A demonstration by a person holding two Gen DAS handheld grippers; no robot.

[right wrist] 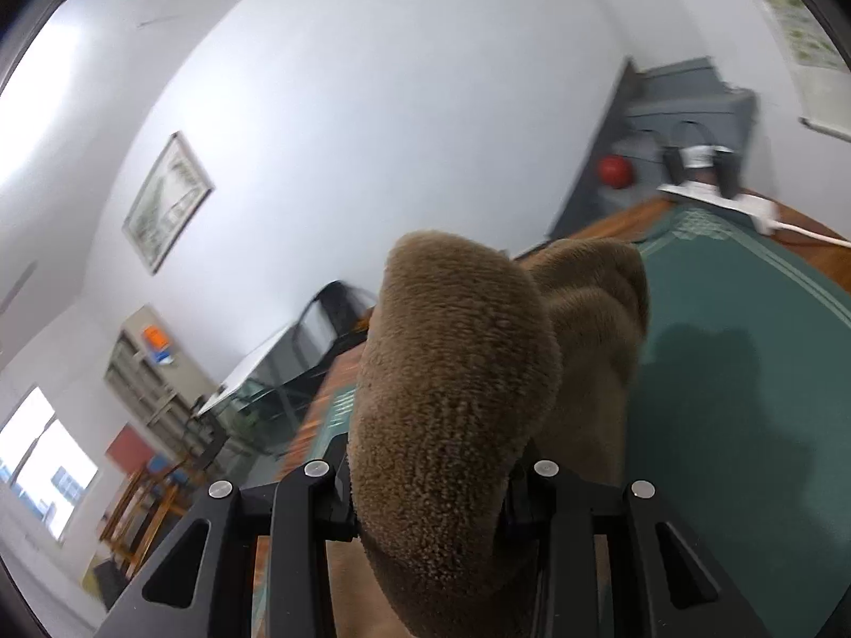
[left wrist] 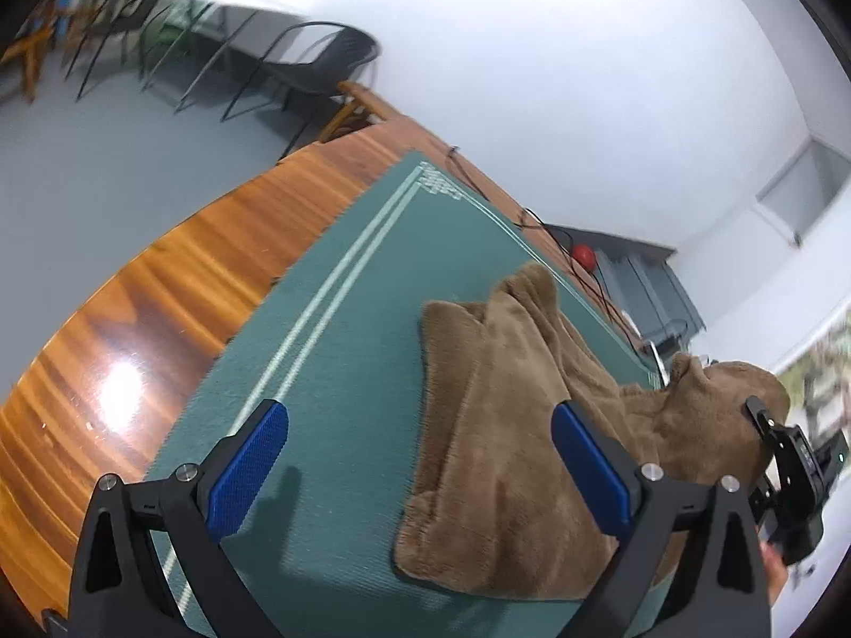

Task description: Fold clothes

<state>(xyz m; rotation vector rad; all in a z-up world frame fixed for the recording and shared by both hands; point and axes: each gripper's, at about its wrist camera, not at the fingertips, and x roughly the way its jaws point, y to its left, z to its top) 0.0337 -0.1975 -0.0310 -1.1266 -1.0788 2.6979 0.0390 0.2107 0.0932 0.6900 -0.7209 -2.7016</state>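
My right gripper (right wrist: 431,500) squeezes a thick bunch of the fuzzy brown fleece garment (right wrist: 452,372), lifting that end up. My left gripper (left wrist: 420,468) is wide open with nothing in it. The rest lies rumpled on the green woven mat (left wrist: 345,319) over the shiny wooden worktop (left wrist: 159,292). No neat fold shows yet; most folding is left, I think.

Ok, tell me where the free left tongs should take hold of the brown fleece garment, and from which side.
Probably the near corner of the brown fleece garment, which lies flat on the green mat. Come in low from the bare mat on the left, since that edge is exposed. The left tongs are open; the right tongs already hold the raised end.
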